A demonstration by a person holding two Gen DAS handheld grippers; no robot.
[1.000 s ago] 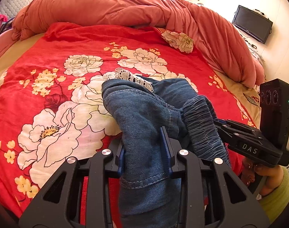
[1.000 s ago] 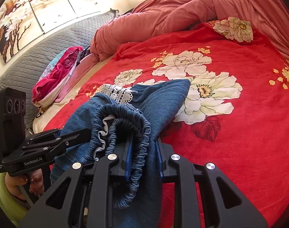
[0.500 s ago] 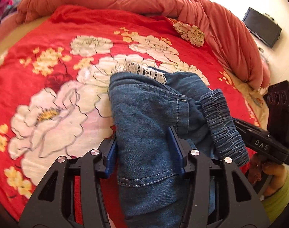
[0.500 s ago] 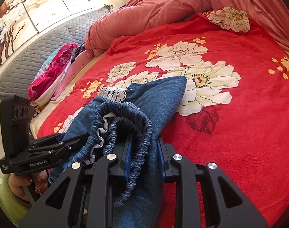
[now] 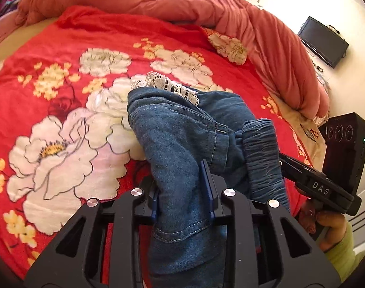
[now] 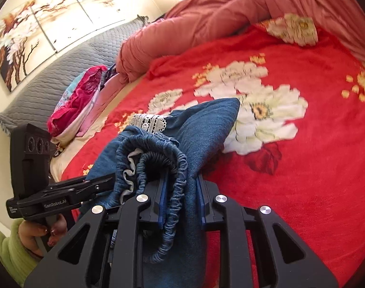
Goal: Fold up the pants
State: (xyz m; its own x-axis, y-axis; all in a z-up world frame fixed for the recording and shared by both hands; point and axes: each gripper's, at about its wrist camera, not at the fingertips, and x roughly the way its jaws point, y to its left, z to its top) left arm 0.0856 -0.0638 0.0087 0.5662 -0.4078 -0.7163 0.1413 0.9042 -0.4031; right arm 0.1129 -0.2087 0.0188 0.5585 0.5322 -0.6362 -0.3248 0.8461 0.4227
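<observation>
The left gripper (image 5: 182, 187) has its jaws clamped on a thick fold of the denim pants (image 5: 182, 134), with a stitched hem hanging just below the jaws toward the camera. The right gripper (image 6: 180, 192) has its jaws clamped on the gathered elastic waistband (image 6: 158, 158) together with a layer of denim. Ahead of both sets of jaws the pants are bunched and partly folded over, extending forward onto the red floral blanket (image 5: 62, 110). White lace trim (image 5: 168, 85) lies at the far edge of the garment, beyond the jaws. A rumpled coral duvet (image 5: 158, 2) lies well beyond the pants. The opposite gripper appears beside each set of jaws, touching the same bundle.
</observation>
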